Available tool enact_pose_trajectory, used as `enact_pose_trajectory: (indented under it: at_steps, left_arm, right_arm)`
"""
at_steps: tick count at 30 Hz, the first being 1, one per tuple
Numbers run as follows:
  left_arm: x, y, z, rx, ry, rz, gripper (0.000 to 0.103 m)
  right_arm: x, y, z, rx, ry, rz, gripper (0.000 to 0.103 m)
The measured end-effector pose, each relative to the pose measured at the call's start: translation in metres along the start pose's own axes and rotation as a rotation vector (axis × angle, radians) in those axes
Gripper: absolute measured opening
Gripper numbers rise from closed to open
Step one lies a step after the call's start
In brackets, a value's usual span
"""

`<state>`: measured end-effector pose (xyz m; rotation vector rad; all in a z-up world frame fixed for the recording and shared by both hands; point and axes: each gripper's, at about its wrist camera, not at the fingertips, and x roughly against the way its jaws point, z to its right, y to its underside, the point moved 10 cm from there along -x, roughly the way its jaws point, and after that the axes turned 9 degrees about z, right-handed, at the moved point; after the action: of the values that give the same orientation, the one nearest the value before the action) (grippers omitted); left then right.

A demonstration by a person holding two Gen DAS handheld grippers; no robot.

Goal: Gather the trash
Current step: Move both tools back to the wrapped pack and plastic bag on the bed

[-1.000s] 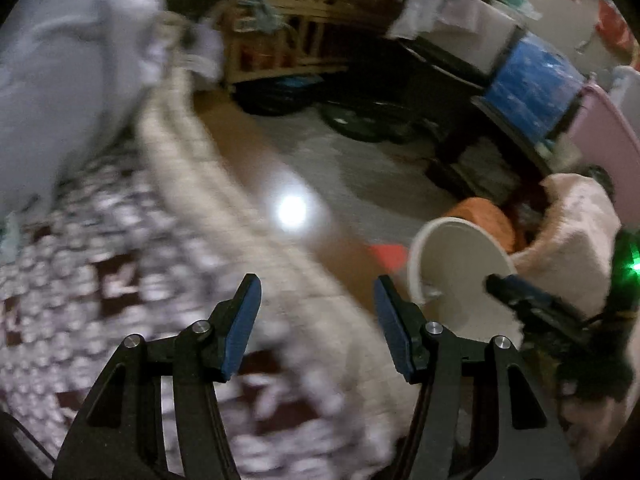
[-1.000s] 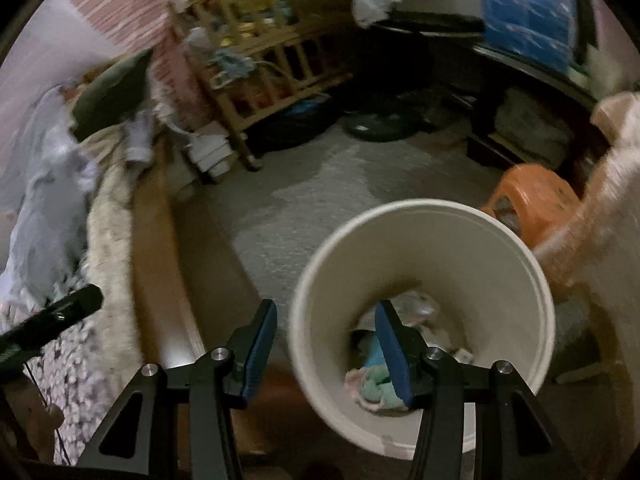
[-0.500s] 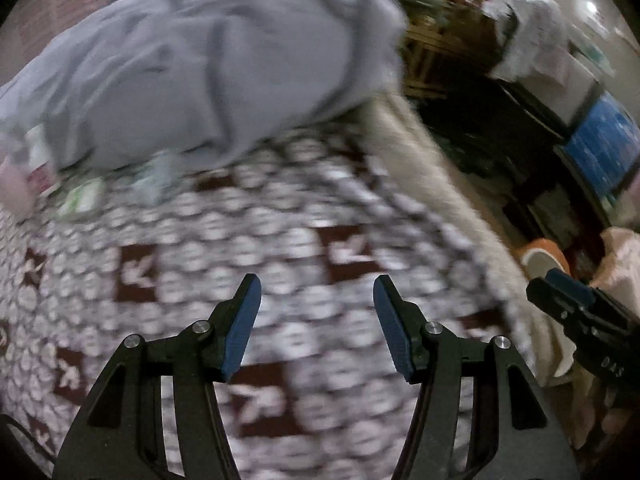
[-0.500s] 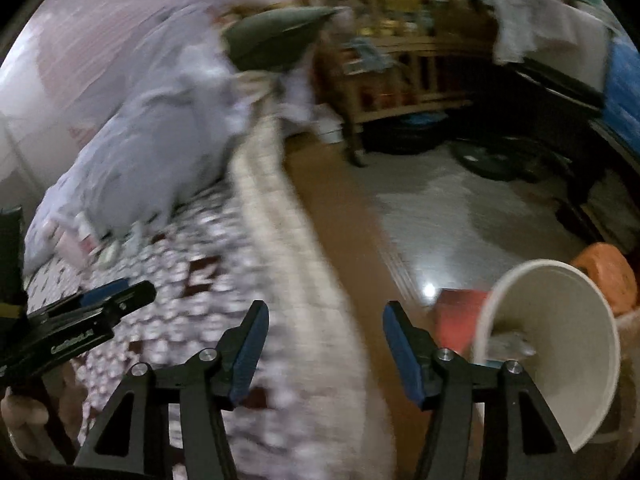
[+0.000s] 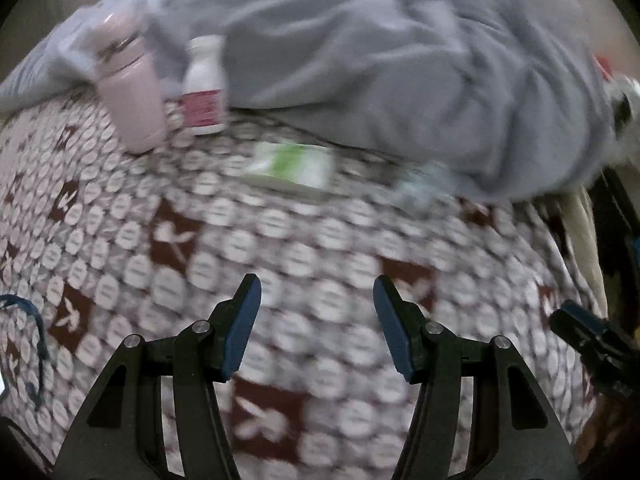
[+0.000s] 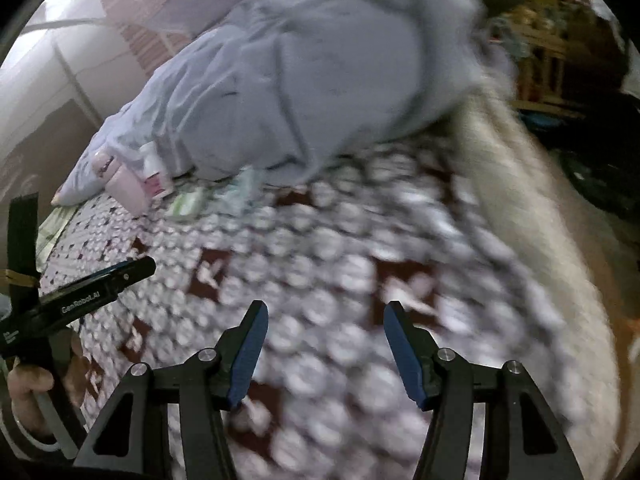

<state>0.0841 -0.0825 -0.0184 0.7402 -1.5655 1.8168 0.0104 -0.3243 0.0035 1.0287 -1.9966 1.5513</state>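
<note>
Dim indoor light — heavy motion blur, fisheye-warped edges

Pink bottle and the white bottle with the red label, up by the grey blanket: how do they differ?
The pink bottle is wider and plain pale pink; the white bottle is slimmer, with a white cap and a red label band. The pink bottle lies further left, its top tucked under the grey blanket; the white bottle sits right of it. Both lean against the blanket's edge on the patterned bedcover. Blur hides any print.
</note>
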Motion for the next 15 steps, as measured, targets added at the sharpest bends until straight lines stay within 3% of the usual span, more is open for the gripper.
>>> enact_pose_trajectory:
  at_steps: [6, 15]
  left_arm:
    - [-0.022, -0.027, -0.039, 0.079, 0.030, 0.000, 0.058]
    - [-0.075, -0.063, -0.039, 0.092, 0.103, -0.005, 0.065]
  right_arm:
    - [-0.070, -0.030, -0.050, 0.015, -0.052, -0.020, 0.061]
    - [-0.147, -0.060, -0.076, 0.047, -0.034, -0.033, 0.062]
